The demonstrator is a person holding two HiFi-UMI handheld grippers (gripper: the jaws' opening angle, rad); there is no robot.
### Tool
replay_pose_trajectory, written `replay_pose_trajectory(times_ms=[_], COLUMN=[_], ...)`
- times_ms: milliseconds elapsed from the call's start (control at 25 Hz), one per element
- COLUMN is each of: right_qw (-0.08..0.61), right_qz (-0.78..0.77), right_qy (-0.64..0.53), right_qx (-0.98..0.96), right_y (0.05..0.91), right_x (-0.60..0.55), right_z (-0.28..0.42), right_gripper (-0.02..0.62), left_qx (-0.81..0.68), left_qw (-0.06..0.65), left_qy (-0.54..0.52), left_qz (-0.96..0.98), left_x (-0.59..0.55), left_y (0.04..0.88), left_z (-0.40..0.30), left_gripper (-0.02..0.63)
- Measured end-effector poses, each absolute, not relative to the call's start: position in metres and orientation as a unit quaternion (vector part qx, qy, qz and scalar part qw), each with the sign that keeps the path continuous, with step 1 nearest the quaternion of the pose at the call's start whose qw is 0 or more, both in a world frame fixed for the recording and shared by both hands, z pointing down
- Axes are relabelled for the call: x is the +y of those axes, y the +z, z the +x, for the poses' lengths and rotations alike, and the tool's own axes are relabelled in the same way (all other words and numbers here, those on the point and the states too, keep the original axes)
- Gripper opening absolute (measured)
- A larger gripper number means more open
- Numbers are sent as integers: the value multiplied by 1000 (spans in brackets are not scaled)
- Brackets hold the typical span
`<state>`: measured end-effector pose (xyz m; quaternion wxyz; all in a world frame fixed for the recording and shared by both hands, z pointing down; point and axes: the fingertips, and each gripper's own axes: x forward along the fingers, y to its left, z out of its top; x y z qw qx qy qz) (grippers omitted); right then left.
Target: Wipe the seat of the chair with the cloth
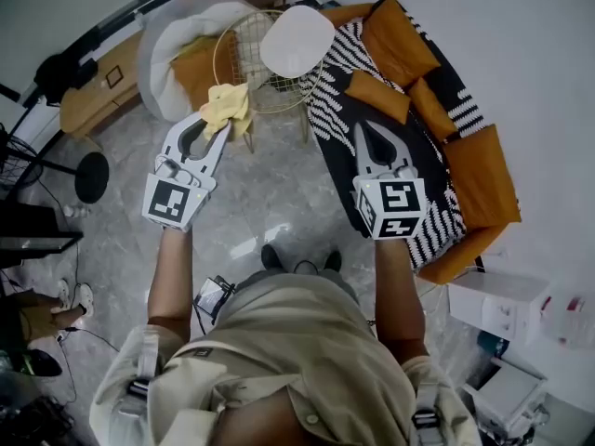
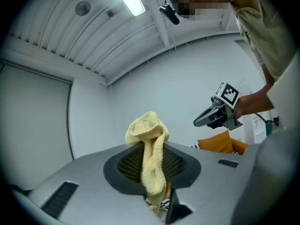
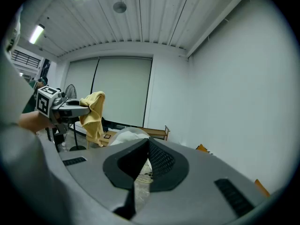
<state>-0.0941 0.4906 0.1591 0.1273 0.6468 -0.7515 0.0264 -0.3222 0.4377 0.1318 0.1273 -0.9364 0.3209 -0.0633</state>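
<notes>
- The left hand-held gripper (image 1: pixel 218 128) has its jaws clamped on the yellow cloth (image 1: pixel 228 107). In the left gripper view the cloth is nipped between the mesh pads. A bunched fold stands above the tips and a tail hangs down on the near side.
- The right hand-held gripper (image 1: pixel 375 128) has its jaws pressed together at the tips with nothing between them. In the right gripper view only a narrow wedge of floor shows below the meeting pads.
- Both hand-held grippers are raised in the air, side by side and well apart. Each one shows in the other's view.
- The cloth is held up off the chair. In the right gripper view it dangles loose from the left jaws. In the head view it shows over the near rim of the chair's wire round.
- The chair (image 1: pixel 249 59) is a gold wire frame on thin legs, with a white disc (image 1: pixel 296 40) at its far right. From above I cannot tell which of the two is the seat.
- The chair stands on the grey marbled floor (image 1: pixel 270 203), toward the floor's far edge by the wall. It is between a white armchair (image 1: pixel 160 49) holding an orange cushion (image 1: pixel 197 71) and a sofa (image 1: pixel 483 189).
- The sofa runs along the floor's right edge against the wall. It carries orange cushions and a black-and-white patterned throw (image 1: pixel 337 110).
- A black round stand base (image 1: pixel 91 177) sits near the floor's left edge.
</notes>
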Motion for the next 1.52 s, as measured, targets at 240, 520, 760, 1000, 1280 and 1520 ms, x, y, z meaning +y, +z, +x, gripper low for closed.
replay_pose_trajectory(times_ms=[240, 520, 760, 1000, 1280, 1520], right_qw=[105, 117, 109, 100, 99, 103], right_qz=[653, 665, 662, 638, 609, 590], right_qy=[24, 30, 46, 64, 73, 84], right_qx=[-749, -737, -740, -761, -784, -797], right_y=[155, 165, 180, 195, 197, 206], right_x=[483, 478, 445, 379, 301, 249], right_z=[-112, -109, -80, -60, -23, 9], right_gripper=[28, 28, 28, 28, 28, 28], left_qx=[318, 314, 324, 354, 381, 403], left_qw=[121, 127, 109, 100, 105, 82], left_qy=[-54, -39, -66, -91, -102, -117], left_qz=[-939, -940, -938, -925, -913, -904], left_x=[428, 414, 392, 346, 289, 251], left_y=[136, 143, 157, 162, 161, 169], left_z=[-338, -340, -320, -307, -272, -241], left_gripper=[89, 89, 89, 89, 89, 89])
